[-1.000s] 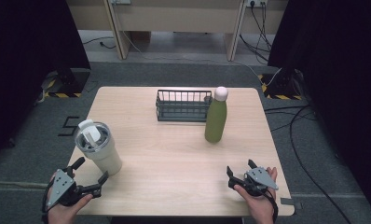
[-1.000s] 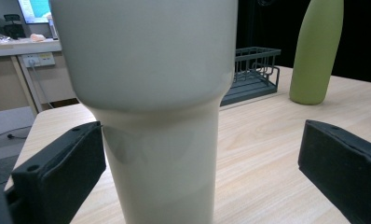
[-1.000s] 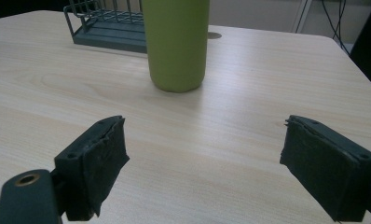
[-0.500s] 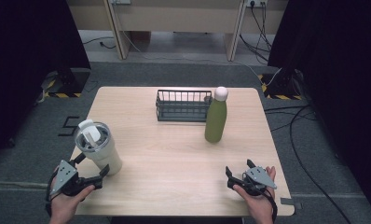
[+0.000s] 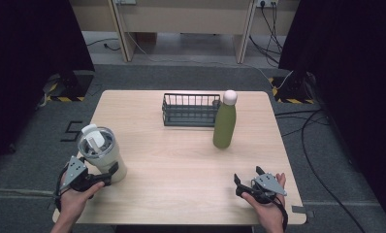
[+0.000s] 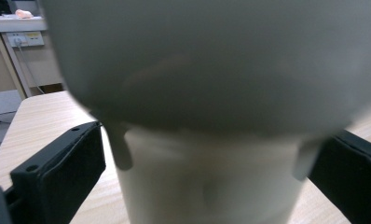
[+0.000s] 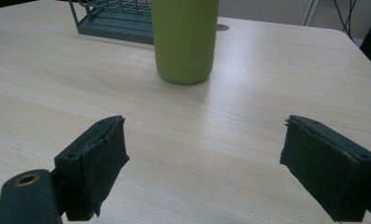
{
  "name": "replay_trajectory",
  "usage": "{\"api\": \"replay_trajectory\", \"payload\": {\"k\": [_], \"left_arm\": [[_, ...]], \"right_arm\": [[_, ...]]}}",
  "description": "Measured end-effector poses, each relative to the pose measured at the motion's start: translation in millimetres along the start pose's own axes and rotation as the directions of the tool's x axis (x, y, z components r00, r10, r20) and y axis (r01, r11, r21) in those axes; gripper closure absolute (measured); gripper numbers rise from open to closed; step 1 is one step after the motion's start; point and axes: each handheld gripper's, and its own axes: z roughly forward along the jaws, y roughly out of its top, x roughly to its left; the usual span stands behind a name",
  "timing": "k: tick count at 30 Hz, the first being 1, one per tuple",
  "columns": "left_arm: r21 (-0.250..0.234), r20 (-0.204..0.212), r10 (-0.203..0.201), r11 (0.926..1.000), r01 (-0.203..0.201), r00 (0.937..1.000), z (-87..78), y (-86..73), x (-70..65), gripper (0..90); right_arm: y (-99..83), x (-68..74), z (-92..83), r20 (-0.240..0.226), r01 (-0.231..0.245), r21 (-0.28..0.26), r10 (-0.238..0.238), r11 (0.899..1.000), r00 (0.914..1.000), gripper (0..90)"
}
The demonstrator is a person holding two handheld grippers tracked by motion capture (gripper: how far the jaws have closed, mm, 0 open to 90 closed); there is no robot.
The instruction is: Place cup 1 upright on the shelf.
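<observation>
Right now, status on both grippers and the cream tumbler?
Left gripper open, jaws either side of cream lidded tumbler, contact unclear. Right gripper open, empty. Green steel bottle and dark wire basket stand apart.

bare table point(image 5: 181, 170) lies open between tumbler point(image 5: 101, 153) and bottle point(image 5: 224, 124); rack point(image 5: 190, 110) blocks behind.

The high view looks forward and down over the whole tabletop point(image 5: 181, 160); each gripper view sits low, close: left at the tumbler point(image 6: 207, 116), right facing the green bottle point(image 7: 184, 39), both seen from above.
</observation>
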Motion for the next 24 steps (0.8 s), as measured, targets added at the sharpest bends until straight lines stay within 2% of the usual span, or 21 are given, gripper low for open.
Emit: {"api": "replay_trajectory", "payload": {"k": [7, 9, 10, 24], "left_arm": [[-0.009, 0.010, 0.002, 1.0000, -0.002, 0.9999, 9.9, 0.4, -0.3, 0.9], [-0.029, 0.025, 0.002, 0.9996, -0.001, 0.9997, 10.4, -0.5, 0.5, 8.0], [-0.029, 0.025, 0.002, 0.9996, -0.001, 0.9997, 10.4, -0.5, 0.5, 8.9], [-0.028, 0.030, 0.008, 0.9996, -0.007, 0.9995, 8.5, 0.0, 0.2, 9.7]], "right_arm": [[-0.6, 0.1, 1.0, -0.004, 0.004, 0.006, -0.004, 1.000, 1.0000, 13.6], [-0.6, -0.3, 0.9, -0.003, 0.005, 0.005, -0.005, 1.000, 1.0000, 13.6], [-0.6, -0.3, 0.9, -0.003, 0.005, 0.005, -0.005, 1.000, 1.0000, 13.6], [-0.5, -0.4, 1.1, 0.004, 0.002, 0.004, -0.002, 1.000, 1.0000, 13.8]]}}
